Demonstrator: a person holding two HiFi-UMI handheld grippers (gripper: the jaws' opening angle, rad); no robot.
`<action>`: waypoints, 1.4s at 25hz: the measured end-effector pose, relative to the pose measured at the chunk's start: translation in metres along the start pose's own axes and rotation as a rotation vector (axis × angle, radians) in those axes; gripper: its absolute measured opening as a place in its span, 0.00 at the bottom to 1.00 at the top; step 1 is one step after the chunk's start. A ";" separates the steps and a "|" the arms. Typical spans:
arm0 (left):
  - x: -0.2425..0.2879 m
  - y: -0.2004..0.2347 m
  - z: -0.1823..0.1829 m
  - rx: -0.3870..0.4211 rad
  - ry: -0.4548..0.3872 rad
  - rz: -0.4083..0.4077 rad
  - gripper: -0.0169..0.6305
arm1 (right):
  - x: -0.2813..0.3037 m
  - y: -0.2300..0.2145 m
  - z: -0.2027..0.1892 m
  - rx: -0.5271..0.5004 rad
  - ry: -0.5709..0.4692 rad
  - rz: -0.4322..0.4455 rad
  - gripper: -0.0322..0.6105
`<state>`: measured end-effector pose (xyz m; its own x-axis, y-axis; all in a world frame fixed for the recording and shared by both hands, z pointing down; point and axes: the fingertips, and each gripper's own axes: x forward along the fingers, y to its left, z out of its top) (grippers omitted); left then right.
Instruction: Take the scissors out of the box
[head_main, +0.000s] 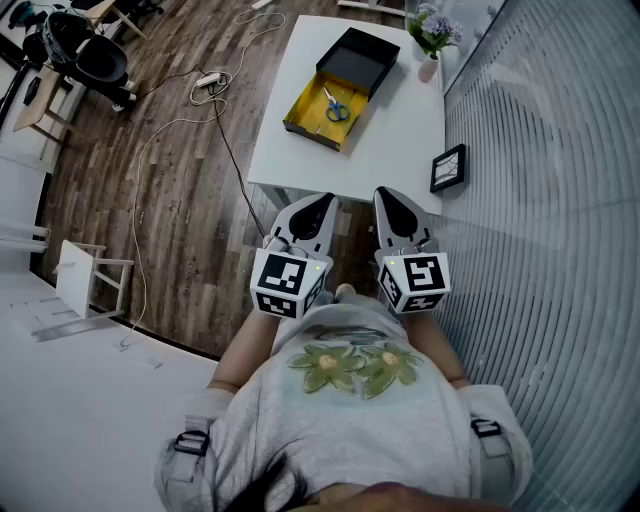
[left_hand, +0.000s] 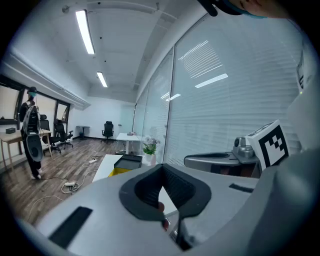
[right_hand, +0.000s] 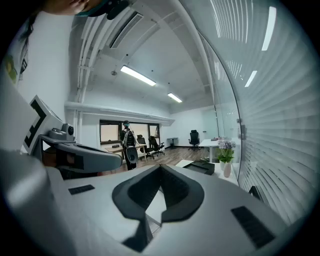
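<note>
Grey shirt (head_main: 350, 410) with a flower print fills the near edge. Just beyond it, the left gripper (head_main: 318, 206) and right gripper (head_main: 391, 197) are held side by side over the near edge of the white table (head_main: 400, 130). Both gripper views show each jaw pair closed tip to tip with nothing between. The box (head_main: 298, 104), open with a yellow lining, sits far left on the table, well apart from both grippers. The scissors (head_main: 335, 106), blue-handled, lie flat inside it. A flower vase (head_main: 430, 45) is at the far right and a picture frame (head_main: 448, 168) at the near right.
</note>
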<state>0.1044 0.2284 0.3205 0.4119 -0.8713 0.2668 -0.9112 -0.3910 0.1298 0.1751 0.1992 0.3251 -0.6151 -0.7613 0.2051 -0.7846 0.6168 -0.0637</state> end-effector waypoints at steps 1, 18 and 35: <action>-0.002 0.000 0.000 0.000 0.000 -0.001 0.04 | -0.001 0.004 -0.001 -0.001 0.001 0.004 0.06; -0.025 0.040 -0.011 -0.011 0.003 -0.040 0.04 | 0.010 0.042 -0.006 0.013 0.010 -0.033 0.06; -0.021 0.070 -0.036 -0.007 0.053 -0.112 0.04 | 0.035 0.059 -0.033 0.049 0.054 -0.064 0.06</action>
<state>0.0328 0.2301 0.3587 0.5114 -0.8050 0.3007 -0.8593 -0.4831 0.1681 0.1098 0.2151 0.3603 -0.5595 -0.7862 0.2624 -0.8259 0.5555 -0.0967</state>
